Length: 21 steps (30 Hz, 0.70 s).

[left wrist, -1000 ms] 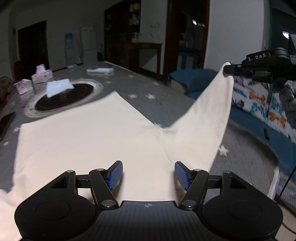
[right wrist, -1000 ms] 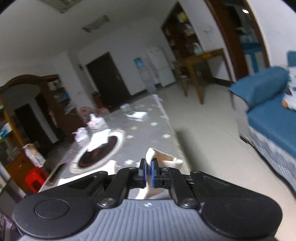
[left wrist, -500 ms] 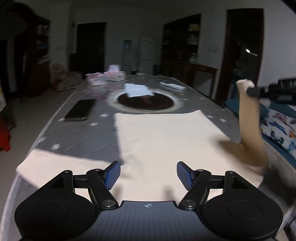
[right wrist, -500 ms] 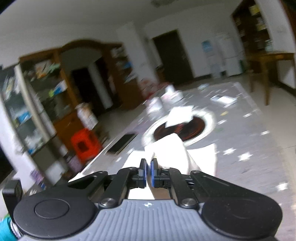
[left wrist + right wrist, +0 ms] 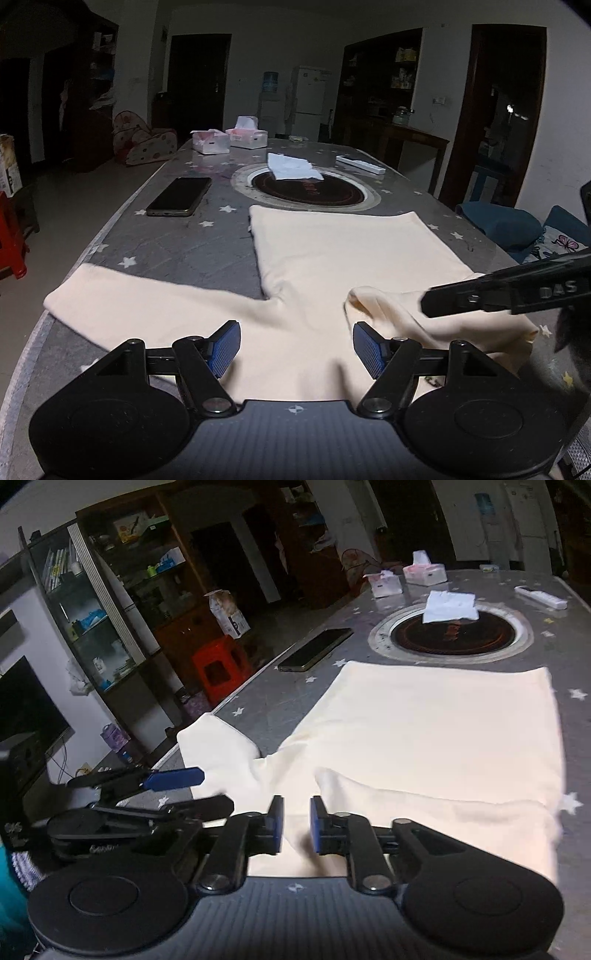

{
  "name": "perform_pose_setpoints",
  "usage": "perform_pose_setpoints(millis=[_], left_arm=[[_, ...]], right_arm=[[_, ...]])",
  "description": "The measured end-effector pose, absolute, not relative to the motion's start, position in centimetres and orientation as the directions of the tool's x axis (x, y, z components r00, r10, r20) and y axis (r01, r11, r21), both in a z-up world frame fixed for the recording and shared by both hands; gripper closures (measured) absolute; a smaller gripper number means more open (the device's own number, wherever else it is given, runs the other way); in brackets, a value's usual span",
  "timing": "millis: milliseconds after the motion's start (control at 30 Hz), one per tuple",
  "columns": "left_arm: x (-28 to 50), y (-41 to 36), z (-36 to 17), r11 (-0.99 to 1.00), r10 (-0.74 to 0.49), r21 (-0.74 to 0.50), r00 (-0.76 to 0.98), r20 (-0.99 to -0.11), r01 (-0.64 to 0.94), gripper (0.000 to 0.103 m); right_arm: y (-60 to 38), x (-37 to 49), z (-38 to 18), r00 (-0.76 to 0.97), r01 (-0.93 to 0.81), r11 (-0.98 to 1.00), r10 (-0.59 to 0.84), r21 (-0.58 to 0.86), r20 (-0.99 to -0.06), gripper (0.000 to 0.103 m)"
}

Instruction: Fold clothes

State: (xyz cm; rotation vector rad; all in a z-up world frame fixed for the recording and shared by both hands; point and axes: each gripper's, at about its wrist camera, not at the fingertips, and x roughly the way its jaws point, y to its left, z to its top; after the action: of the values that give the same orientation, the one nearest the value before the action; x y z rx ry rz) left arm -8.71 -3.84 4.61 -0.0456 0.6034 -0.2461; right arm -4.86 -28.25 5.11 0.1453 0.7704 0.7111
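Note:
A cream long-sleeved top (image 5: 332, 258) lies flat on the grey star-patterned table (image 5: 184, 251). One sleeve (image 5: 129, 306) stretches out to the left. The other sleeve (image 5: 424, 808) is folded in over the body near the collar end. My left gripper (image 5: 295, 349) hovers open over the near edge of the top with nothing between its fingers. My right gripper (image 5: 296, 825) is just above the folded sleeve; its jaws are opening and the pads press on nothing. In the left wrist view the right gripper (image 5: 428, 304) reaches in from the right.
A phone (image 5: 179, 196) lies left of a round hotplate inset (image 5: 369, 195), which carries a white cloth (image 5: 291, 167). Tissue boxes (image 5: 229, 140) and a white strip (image 5: 360, 165) sit at the far end. A red stool (image 5: 218, 668) stands beside the table.
The right gripper brought the raised sleeve down from the right onto the top's body, then its jaws parted and let go. The left gripper swung round to face along the table.

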Motion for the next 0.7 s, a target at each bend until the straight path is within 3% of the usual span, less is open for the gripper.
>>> perform_pose_setpoints(millis=[267, 400, 500, 600, 667, 700], left_arm=[[-7.6, -7.0, 4.4, 0.94, -0.331, -0.118, 0.766, -0.551, 0.322, 0.035], [-7.0, -8.3, 3.7, 0.923, -0.366, -0.118, 0.738, -0.567, 0.366, 0.053], [-6.8, -8.8, 3.2, 0.917, -0.37, -0.105, 0.725, -0.582, 0.384, 0.058], [-6.7, -9.0, 2.7, 0.912, -0.376, -0.102, 0.708, -0.597, 0.398, 0.076], [-6.7, -9.1, 2.4, 0.911, -0.374, -0.098, 0.702, -0.606, 0.4, 0.082], [-6.7, -9.1, 2.2, 0.913, -0.37, -0.097, 0.702, -0.609, 0.397, 0.09]], right_arm=[[-35.0, -6.6, 4.5, 0.601, -0.404, 0.876, 0.472, 0.265, -0.645, 0.08], [-37.5, -6.9, 3.5, 0.623, -0.324, 0.903, 0.428, 0.282, -0.655, 0.08], [-38.7, -7.1, 3.2, 0.632, -0.301, 0.906, 0.423, 0.297, -0.65, 0.08], [-39.2, -7.0, 3.4, 0.648, -0.29, 0.904, 0.428, 0.316, -0.63, 0.08], [-39.7, -6.7, 3.7, 0.666, -0.273, 0.905, 0.423, 0.327, -0.614, 0.079], [-40.0, -6.5, 3.7, 0.676, -0.262, 0.907, 0.416, 0.329, -0.609, 0.079]])
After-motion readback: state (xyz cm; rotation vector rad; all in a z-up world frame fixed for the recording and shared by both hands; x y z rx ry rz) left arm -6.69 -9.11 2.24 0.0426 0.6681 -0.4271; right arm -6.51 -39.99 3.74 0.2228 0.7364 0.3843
